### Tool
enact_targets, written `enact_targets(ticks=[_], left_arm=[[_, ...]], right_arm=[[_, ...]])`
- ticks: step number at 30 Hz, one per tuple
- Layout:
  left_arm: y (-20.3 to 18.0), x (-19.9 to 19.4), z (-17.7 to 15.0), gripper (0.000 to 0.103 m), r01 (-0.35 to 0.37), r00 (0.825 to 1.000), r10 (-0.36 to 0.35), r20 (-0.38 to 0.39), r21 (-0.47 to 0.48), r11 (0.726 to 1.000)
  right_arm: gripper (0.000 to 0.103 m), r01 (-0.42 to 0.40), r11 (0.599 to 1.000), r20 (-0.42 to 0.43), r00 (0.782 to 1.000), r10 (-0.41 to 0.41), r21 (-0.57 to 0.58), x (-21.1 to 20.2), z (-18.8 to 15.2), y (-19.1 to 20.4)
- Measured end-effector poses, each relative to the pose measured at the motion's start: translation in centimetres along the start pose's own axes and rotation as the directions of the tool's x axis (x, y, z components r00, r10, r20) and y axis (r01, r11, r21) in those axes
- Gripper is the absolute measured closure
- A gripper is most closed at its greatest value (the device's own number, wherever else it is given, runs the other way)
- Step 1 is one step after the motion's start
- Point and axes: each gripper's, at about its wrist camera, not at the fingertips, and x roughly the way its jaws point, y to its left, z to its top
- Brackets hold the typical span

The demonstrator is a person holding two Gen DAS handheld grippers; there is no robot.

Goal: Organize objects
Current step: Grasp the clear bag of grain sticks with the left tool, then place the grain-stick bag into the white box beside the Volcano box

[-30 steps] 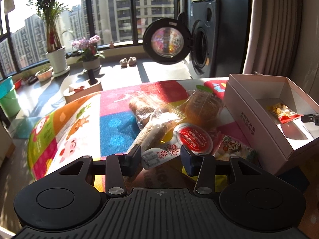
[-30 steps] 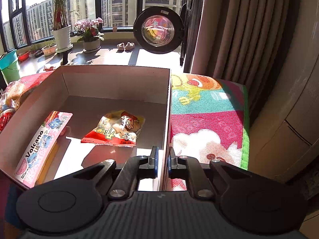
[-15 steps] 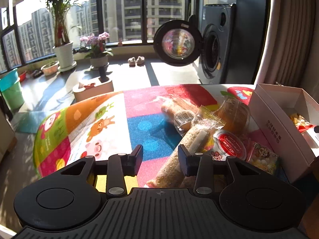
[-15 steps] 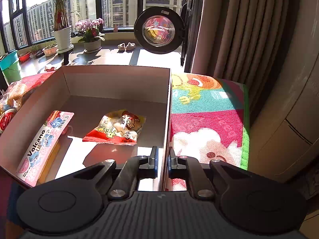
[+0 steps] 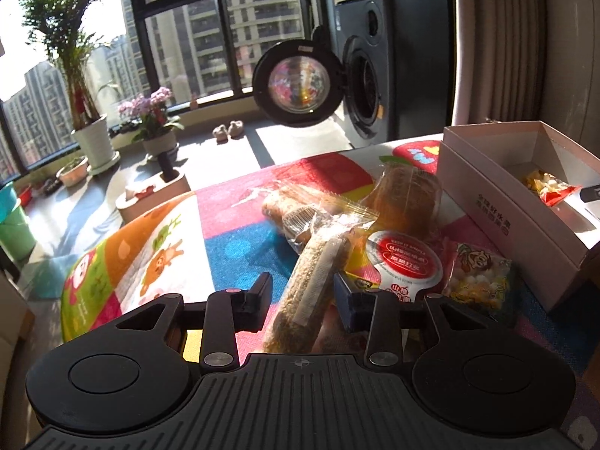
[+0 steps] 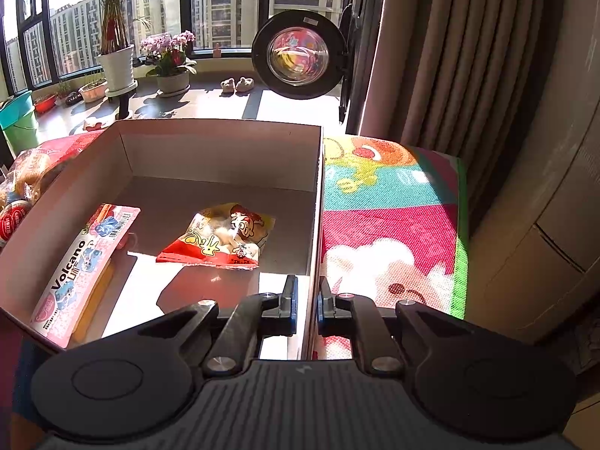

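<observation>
A pile of wrapped snacks lies on the colourful mat (image 5: 232, 251). My left gripper (image 5: 303, 300) is open, its fingers on either side of a long grain-bar packet (image 5: 317, 281). Beside it are a red-and-white lidded cup (image 5: 407, 258), a small cartoon snack bag (image 5: 476, 281) and bread packets (image 5: 408, 195). The pink cardboard box (image 5: 506, 206) stands to the right. My right gripper (image 6: 307, 300) is shut on the box's right wall (image 6: 317, 206). Inside the box lie a red-yellow snack bag (image 6: 221, 240) and a pink Volcano packet (image 6: 82, 262).
A washing machine with its round door (image 5: 298, 82) open stands beyond the mat. Potted plants (image 5: 92, 138) line the window sill. A curtain (image 6: 450, 56) and a beige cabinet (image 6: 543, 225) are close on the right of the mat's edge.
My left gripper has shifted right and closer to the pile, so the long packet now lies between its open fingers. The right gripper stays clamped on the box wall.
</observation>
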Motion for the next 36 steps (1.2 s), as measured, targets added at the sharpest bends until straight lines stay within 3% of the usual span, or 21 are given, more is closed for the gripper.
enact_targets(ticks=[5, 11, 20, 32, 36], left_arm=[[0.2, 1.4, 0.3, 0.061, 0.017, 0.999, -0.018, -0.034, -0.03, 0.999], [0.9, 2.1, 0.7, 0.061, 0.048, 0.997, -0.054, -0.045, -0.131, 0.99], [1.8, 2.2, 0.3, 0.062, 0.07, 0.995, -0.086, -0.046, -0.286, 0.956], [2.0, 2.1, 0.3, 0.064, 0.096, 0.993, -0.112, -0.048, -0.253, 0.963], [1.5, 1.5, 0.3, 0.067, 0.066, 0.995, -0.083, -0.061, -0.241, 0.968]], right_arm=[[0.093, 0.006, 1.0, 0.004, 1.0, -0.006, -0.001, 0.0, 0.1, 0.1], [0.093, 0.014, 1.0, 0.051, 0.999, -0.014, 0.004, -0.9, 0.6, -0.3], [0.093, 0.023, 1.0, 0.044, 0.999, -0.024, 0.013, -0.3, 1.3, -0.5], [0.096, 0.032, 0.999, 0.027, 0.999, -0.032, 0.002, 0.0, 1.4, 0.0], [0.096, 0.029, 1.0, 0.032, 0.999, -0.029, -0.004, -0.1, 1.3, -0.1]])
